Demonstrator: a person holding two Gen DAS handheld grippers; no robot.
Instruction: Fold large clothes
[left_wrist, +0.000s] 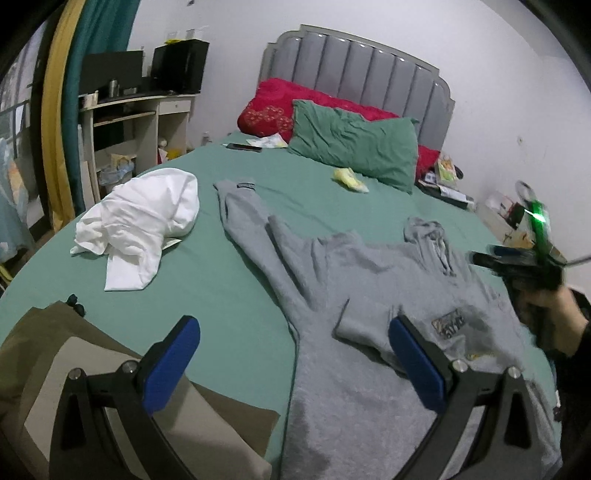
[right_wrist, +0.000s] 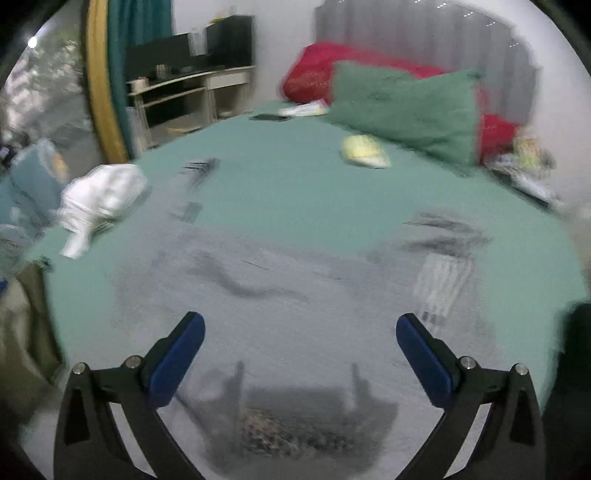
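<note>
Blue-padded fingers (left_wrist: 417, 365) of the left gripper (left_wrist: 295, 365) and right gripper (right_wrist: 300, 363) stand wide apart, holding nothing, above the grey fleece hooded sweatshirt (left_wrist: 369, 295) spread across the green-sheeted bed (left_wrist: 207, 266), lower right of frame.

Grey hoodie (left_wrist: 369, 295) on green sheet (left_wrist: 221, 295)

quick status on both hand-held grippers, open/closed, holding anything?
Left hand-held gripper: open, holding nothing, above the grey hoodie.
Right hand-held gripper: open, holding nothing, over the same hoodie; view blurred.
</note>
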